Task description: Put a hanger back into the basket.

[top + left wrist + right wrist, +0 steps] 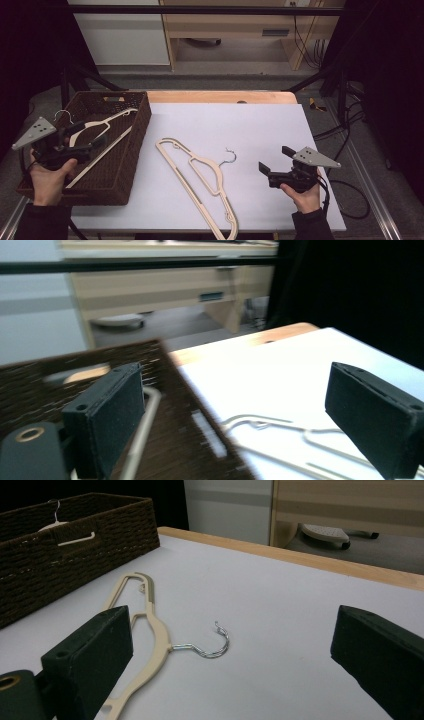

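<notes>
Beige hanger lies diagonally on the table, left of the nearer right gripper, both grippers' jaws spread empty.

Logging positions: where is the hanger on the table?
In the high view, the hanger lies flat mid-table, between the basket at left and the right claw.

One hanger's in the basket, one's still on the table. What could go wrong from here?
1. The hanger on the table lies flat on the white sheet, so the open right tongs may slide it instead of gripping it.
2. Its metal hook could catch the woven basket wall when carried over.
3. The hanger in the basket leans across it with one end near the rim, so a second one may tangle with it or rest on top. The left tongs hover there, open.
</notes>
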`<state>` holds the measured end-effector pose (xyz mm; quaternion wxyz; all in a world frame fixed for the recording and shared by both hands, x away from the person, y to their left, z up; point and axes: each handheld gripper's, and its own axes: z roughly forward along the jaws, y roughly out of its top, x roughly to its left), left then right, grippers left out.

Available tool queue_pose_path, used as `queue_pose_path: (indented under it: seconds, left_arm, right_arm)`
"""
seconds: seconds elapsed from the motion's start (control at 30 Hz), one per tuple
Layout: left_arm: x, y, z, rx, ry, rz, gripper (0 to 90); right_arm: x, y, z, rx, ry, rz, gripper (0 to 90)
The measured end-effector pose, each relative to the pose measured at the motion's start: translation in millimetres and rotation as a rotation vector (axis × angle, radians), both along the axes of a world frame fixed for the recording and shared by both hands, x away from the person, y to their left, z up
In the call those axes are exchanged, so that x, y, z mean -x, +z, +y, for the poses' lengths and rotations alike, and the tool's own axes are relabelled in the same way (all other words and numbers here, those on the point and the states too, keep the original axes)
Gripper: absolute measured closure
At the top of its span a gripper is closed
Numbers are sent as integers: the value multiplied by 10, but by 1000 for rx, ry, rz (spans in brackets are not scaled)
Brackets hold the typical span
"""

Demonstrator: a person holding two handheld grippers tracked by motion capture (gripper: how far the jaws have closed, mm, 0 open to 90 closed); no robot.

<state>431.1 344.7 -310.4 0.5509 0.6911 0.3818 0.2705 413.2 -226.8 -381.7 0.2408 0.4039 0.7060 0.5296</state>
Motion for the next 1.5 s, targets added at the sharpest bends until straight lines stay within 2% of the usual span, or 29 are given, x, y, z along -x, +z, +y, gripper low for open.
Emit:
queue_pose_path:
  seconds: [0.13,0.23,0.33,0.4,0.57,0.7,0.8,0.97,1.27,1.5]
  left_arm:
    - [47,-51,-255,-2,-69,-14,79]
    - [62,-107,-471,-6,-118,-11,77]
    - [55,-145,-649,-23,-137,-6,65]
    - [42,-177,-767,-16,-156,1,58]
    - [12,-263,-1028,-32,-196,15,64]
    - [-10,-327,-1221,-47,-223,26,66]
    - [-52,-360,-1371,-91,-230,36,66]
    - [-128,-424,-1604,-93,-265,60,71]
    - [-310,-535,-1960,-139,-294,106,87]
    - [-478,-707,-2261,-211,-320,159,149]
  right_arm:
    - [1,-4,16,-5,5,6,40]
    - [1,-3,34,-7,7,9,40]
    - [4,-8,32,-6,10,9,39]
    - [2,-12,29,-8,11,8,39]
    - [3,-27,15,-14,15,3,40]
    - [3,-34,-1,-16,16,3,38]
    - [0,-40,-6,-15,14,1,37]
    - [0,-39,-20,-17,11,-1,37]
    - [8,-40,-44,-21,11,-2,37]
    - [11,-52,-66,-18,11,-1,38]
